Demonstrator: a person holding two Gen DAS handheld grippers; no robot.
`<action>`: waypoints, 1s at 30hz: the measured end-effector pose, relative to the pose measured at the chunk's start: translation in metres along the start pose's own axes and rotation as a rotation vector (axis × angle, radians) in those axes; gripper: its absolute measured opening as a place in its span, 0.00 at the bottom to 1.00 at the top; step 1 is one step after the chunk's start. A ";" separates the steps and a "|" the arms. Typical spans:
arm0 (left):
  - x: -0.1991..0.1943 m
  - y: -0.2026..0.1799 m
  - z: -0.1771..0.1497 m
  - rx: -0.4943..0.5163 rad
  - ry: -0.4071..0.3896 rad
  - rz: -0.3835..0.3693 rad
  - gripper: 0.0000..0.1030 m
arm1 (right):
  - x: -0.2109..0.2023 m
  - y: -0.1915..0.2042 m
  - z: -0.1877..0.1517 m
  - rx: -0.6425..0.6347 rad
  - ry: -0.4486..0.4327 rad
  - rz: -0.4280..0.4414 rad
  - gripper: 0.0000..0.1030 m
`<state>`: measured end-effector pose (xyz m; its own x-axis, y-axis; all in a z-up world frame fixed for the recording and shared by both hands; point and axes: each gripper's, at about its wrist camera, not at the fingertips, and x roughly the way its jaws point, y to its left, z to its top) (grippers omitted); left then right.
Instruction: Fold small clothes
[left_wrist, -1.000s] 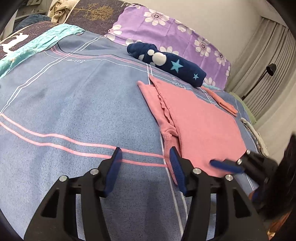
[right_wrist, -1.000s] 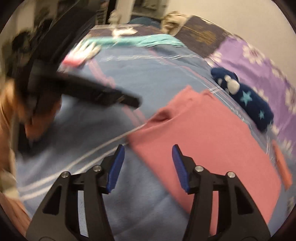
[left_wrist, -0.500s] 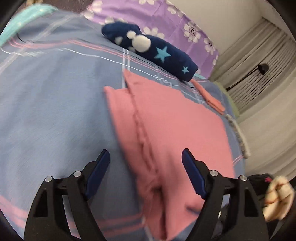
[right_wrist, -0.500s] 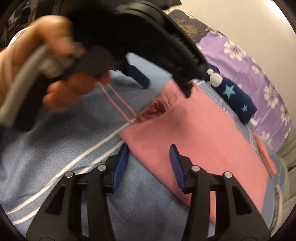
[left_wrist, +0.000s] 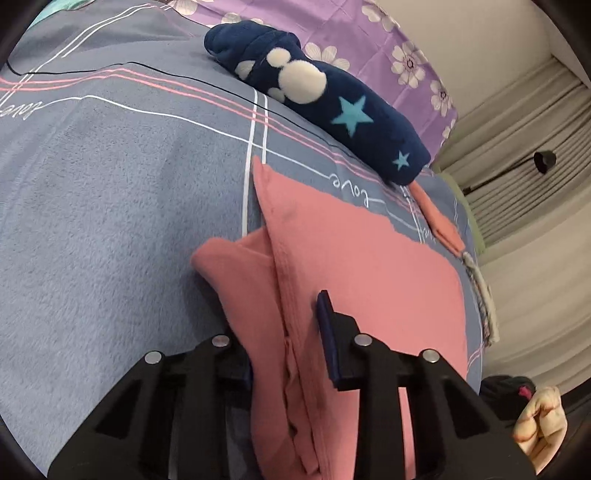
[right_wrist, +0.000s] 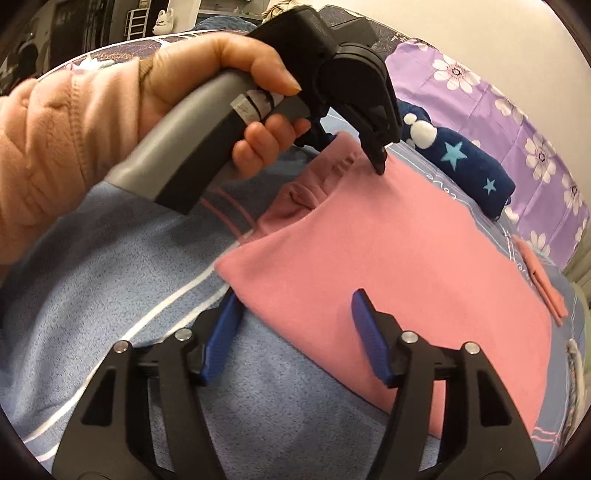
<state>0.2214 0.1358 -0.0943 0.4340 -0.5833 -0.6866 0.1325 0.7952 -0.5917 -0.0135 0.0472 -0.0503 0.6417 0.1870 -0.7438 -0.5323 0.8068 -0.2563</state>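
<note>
Left wrist view. The left hand-held gripper (left_wrist: 286, 332) is seen low over a pink garment (left_wrist: 362, 266) laid on a blue-grey bedspread (left_wrist: 110, 206) with pink and white stripes. Its jaws have just been closing, and a bunched, seamed fold of the pink cloth is gathered between them. The right blue pad stands against the fold; the left pad is hidden under the cloth (whether the cloth is truly pinched cannot be told from here). The rest of the garment is spread flat toward the right. Beyond it a rolled navy garment (left_wrist: 317, 99) with white spots and teal stars is noted, lying against a purple flowered pillow (left_wrist: 402, 48). A smaller orange-pink piece (left_wrist: 436, 218) lies near the bed's far edge. Curtains (left_wrist: 517, 155) are seen at right.

Right wrist view. The right hand-held gripper (right_wrist: 291, 332) is held just above the near edge of the same pink garment (right_wrist: 388, 251). Its jaws have just been opening and stand wide apart, one pad (right_wrist: 225, 332) over the bedspread (right_wrist: 92, 295), the other over the cloth; nothing is held. Farther off, the left hand-held gripper (right_wrist: 378, 166) is seen carried by a hand (right_wrist: 207, 85) in a peach fleece sleeve (right_wrist: 59, 133), its tip set down on the garment's ruffled far corner. The navy roll (right_wrist: 465, 166) and the purple pillow (right_wrist: 517, 110) appear behind.
</note>
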 end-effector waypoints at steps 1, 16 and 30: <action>0.001 0.000 0.000 -0.001 -0.004 -0.001 0.29 | 0.000 0.001 0.000 -0.005 -0.002 -0.006 0.61; 0.008 -0.007 0.002 0.056 -0.019 0.035 0.29 | -0.003 0.012 0.006 -0.026 -0.017 -0.029 0.47; 0.009 -0.015 0.000 0.118 -0.036 0.078 0.30 | 0.004 0.005 0.011 -0.016 -0.012 -0.046 0.16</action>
<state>0.2231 0.1185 -0.0911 0.4782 -0.5144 -0.7119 0.1997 0.8530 -0.4822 -0.0074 0.0585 -0.0483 0.6721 0.1568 -0.7237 -0.5108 0.8058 -0.2998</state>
